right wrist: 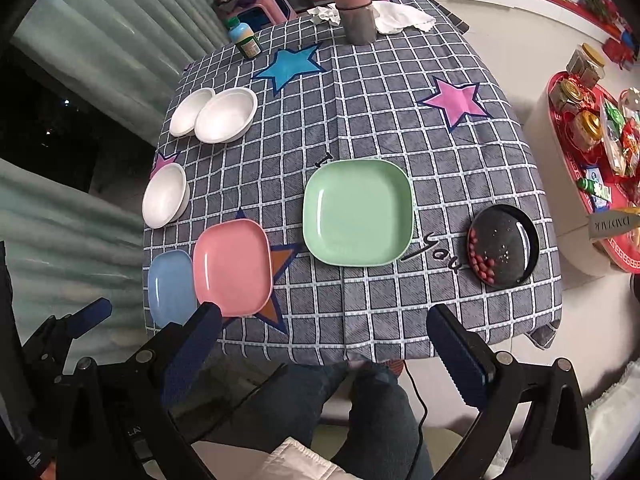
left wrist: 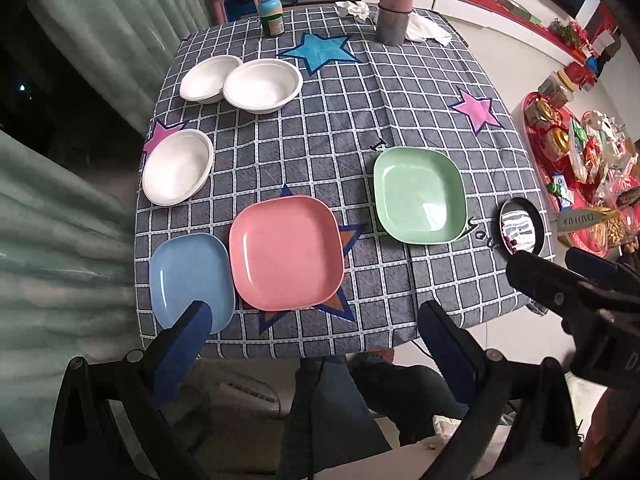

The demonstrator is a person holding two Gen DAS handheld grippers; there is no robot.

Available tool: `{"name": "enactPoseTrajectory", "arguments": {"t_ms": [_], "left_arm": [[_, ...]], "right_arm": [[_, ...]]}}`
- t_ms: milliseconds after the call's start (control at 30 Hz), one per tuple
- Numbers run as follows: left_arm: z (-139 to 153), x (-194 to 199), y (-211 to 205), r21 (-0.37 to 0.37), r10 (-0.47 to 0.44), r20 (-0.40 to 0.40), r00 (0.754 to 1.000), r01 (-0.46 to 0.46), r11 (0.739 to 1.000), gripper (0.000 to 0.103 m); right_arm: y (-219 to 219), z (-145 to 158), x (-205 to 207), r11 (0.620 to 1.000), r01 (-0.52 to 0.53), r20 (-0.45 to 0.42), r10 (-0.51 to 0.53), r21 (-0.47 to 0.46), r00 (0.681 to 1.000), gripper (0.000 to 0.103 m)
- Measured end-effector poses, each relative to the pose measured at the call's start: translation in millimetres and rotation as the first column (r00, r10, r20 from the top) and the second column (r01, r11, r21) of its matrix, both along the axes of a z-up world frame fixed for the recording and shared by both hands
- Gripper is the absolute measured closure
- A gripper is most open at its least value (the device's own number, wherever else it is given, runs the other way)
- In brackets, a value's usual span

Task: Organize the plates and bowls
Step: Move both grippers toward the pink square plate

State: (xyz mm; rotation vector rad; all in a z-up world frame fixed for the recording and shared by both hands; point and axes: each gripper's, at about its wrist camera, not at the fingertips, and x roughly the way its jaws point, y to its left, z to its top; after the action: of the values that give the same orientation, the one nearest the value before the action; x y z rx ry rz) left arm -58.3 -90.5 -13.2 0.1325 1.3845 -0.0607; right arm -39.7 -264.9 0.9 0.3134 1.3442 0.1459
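Both the left gripper (left wrist: 316, 320) and right gripper (right wrist: 324, 324) hang spread and empty at the lower frame edge, likely staged before any pick. The pink square plastic plate (left wrist: 286, 252), blue square plate (left wrist: 190, 280) and green square plate (right wrist: 358, 212) lie flat, unstacked, across the lower middle of the checked tablecloth (right wrist: 380, 100). Three white round bowls (left wrist: 262, 85) sit at upper left, two touching, so sorting by type looks undone.

"you" in black script on the checked tablecloth (right wrist: 360, 80) — mirrored "DADTAIK" on a side-table box (right wrist: 612, 222).
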Motion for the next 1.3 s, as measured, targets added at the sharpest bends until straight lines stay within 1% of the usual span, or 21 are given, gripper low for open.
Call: {"name": "enactPoseTrajectory", "arguments": {"t_ms": [167, 267, 367, 467, 500, 533, 633, 733, 800, 833, 900, 967, 1067, 1133, 1200, 1233, 1300], "left_arm": [[-3, -9, -2, 0.014, 0.014, -0.029, 0.999, -0.014, 1.0, 0.0], [-5, -14, 1, 0.017, 0.033, -0.048, 0.998, -0.033, 0.999, 0.0], [-6, -12, 5, 0.031, 0.045, -0.042, 0.998, -0.043, 0.999, 0.0], [-10, -9, 5, 0.04, 0.021, -0.038, 0.999, -0.02, 0.999, 0.0], [-14, -8, 7, 0.054, 0.011, -0.018, 1.0, -0.01, 0.998, 0.0], [-17, -5, 8, 0.06, -0.001, -0.023, 1.0, 0.002, 0.998, 0.0], [-25, 3, 19, 0.054, -0.015, -0.065, 0.998, 0.018, 0.998, 0.0], [-31, 13, 40, 0.051, 0.001, -0.068, 0.998, 0.003, 0.999, 0.0], [-40, 22, 54, 0.059, 0.008, -0.071, 0.997, -0.004, 0.998, 0.0], [-48, 29, 64, 0.064, 0.017, -0.086, 0.996, -0.012, 0.998, 0.0], [-61, 39, 82, 0.082, 0.042, -0.093, 0.995, -0.035, 0.996, 0.0], [-78, 50, 104, 0.108, 0.062, -0.097, 0.993, -0.051, 0.993, 0.0], [-97, 62, 124, 0.137, 0.084, -0.089, 0.992, -0.071, 0.988, 0.0], [-117, 66, 133, 0.155, 0.085, -0.126, 0.988, -0.065, 0.986, 0.0], [-137, 66, 135, 0.2, 0.077, -0.175, 0.982, -0.041, 0.979, 0.0], [-146, 65, 135, 0.203, 0.074, -0.203, 0.976, -0.031, 0.979, 0.0], [-157, 61, 137, 0.204, 0.068, -0.235, 0.97, -0.019, 0.979, 0.0]], "right_arm": [[-4, -4, -8, 1.0, 0.0, 0.007, -0.001, 0.005, 1.0, 0.0], [-4, -5, -12, 1.0, 0.0, -0.011, 0.0, 0.009, 1.0, 0.0], [-3, -7, -15, 1.0, 0.001, -0.033, 0.0, 0.012, 0.999, 0.0], [-3, -7, -14, 1.0, 0.022, -0.024, -0.022, 0.012, 0.999, 0.0], [-3, -8, -12, 0.999, 0.031, -0.028, -0.031, 0.013, 0.999, 0.0], [-1, -9, -10, 0.999, 0.036, -0.033, -0.036, 0.013, 0.999, 0.0], [11, -20, 0, 0.999, 0.049, -0.072, -0.048, 0.011, 0.996, 0.0], [26, -27, 9, 0.999, 0.039, -0.101, -0.036, 0.027, 0.994, 0.0], [40, -33, 17, 1.0, 0.02, -0.098, -0.02, 0.003, 0.995, 0.0], [46, -38, 20, 1.0, 0.013, -0.103, -0.013, 0.0, 0.995, 0.0], [59, -53, 28, 1.0, 0.007, -0.126, -0.005, 0.018, 0.992, 0.0], [69, -63, 36, 1.0, 0.002, -0.175, -0.002, -0.003, 0.985, 0.0], [88, -85, 47, 0.998, -0.044, -0.233, 0.031, -0.05, 0.972, 0.0], [103, -100, 55, 0.989, -0.104, -0.259, 0.074, -0.107, 0.963, 0.0], [120, -122, 61, 0.974, -0.173, -0.297, 0.124, -0.144, 0.947, 0.0], [125, -132, 63, 0.972, -0.186, -0.316, 0.133, -0.144, 0.94, 0.0], [130, -150, 69, 0.976, -0.175, -0.332, 0.122, -0.133, 0.935, 0.0]]}}
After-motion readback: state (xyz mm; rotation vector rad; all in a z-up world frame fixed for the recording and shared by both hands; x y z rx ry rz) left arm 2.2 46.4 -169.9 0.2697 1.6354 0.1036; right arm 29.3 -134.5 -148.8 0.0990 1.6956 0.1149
